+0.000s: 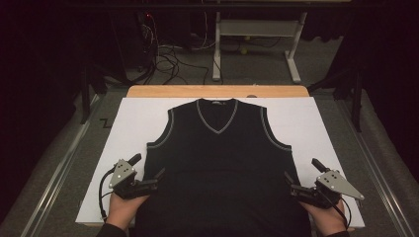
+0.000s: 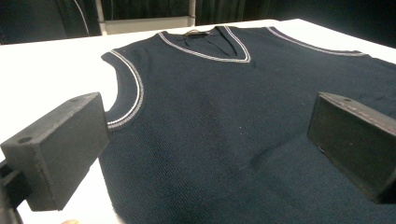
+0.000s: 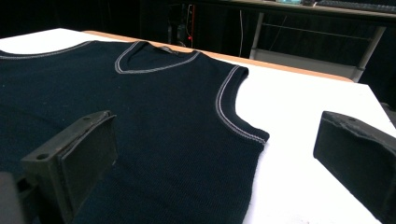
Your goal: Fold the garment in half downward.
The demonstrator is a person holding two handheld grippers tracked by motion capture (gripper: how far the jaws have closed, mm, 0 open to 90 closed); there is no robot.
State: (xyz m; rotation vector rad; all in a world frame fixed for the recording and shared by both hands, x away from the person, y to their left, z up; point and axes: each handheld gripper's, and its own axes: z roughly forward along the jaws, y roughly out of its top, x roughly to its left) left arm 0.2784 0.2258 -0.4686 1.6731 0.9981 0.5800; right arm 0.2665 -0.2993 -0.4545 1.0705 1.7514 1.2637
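Note:
A dark navy sleeveless V-neck vest (image 1: 220, 158) with pale trim lies flat on the white table (image 1: 133, 116), neck towards the far edge. My left gripper (image 1: 159, 178) sits at the vest's left side seam near the hem, jaws wide apart and nothing between the pads. In the left gripper view the vest (image 2: 224, 121) spreads ahead between both jaws. My right gripper (image 1: 288, 183) mirrors it at the vest's right side seam, open too. In the right gripper view the vest's (image 3: 140, 116) side edge runs between the jaws.
The white table's far side has a wooden strip (image 1: 217, 91). Beyond it stand a white desk frame (image 1: 257, 34) and tangled cables (image 1: 168, 59) on the floor. Metal rails (image 1: 59, 168) run along both sides of the table.

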